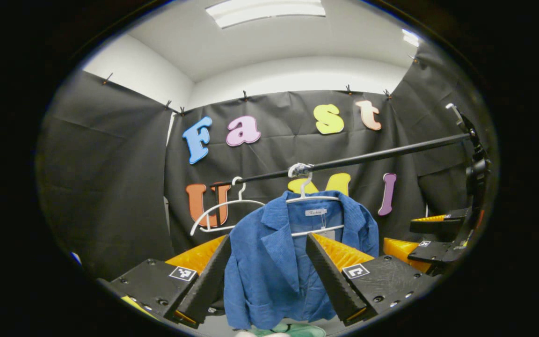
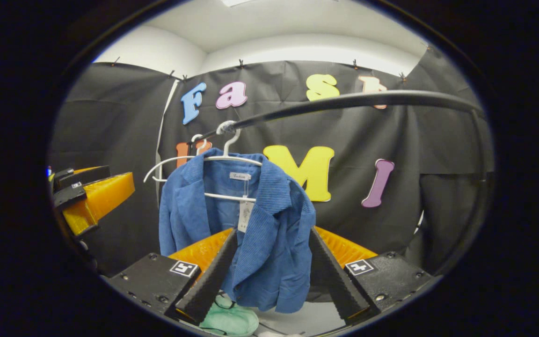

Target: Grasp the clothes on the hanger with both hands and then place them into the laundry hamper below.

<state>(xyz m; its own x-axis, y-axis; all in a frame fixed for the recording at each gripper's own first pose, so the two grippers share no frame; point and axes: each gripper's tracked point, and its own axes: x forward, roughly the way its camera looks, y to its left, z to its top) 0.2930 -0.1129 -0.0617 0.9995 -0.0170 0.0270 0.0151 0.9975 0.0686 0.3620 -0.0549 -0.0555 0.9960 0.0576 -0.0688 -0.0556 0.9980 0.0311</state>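
A blue jacket (image 1: 279, 262) hangs on a white hanger (image 1: 314, 199) hooked over a black rail (image 1: 367, 159). In the left gripper view it hangs ahead of the left gripper (image 1: 269, 276), framed between the two spread fingers and apart from them; the jaws are released and hold nothing. In the right gripper view the jacket (image 2: 251, 234) likewise hangs in front of the right gripper (image 2: 267, 276), between its wide-apart fingers, untouched. An empty white hanger (image 1: 218, 213) hangs beside the jacket on the rail. Something pale green (image 2: 229, 320) lies below the jacket's hem.
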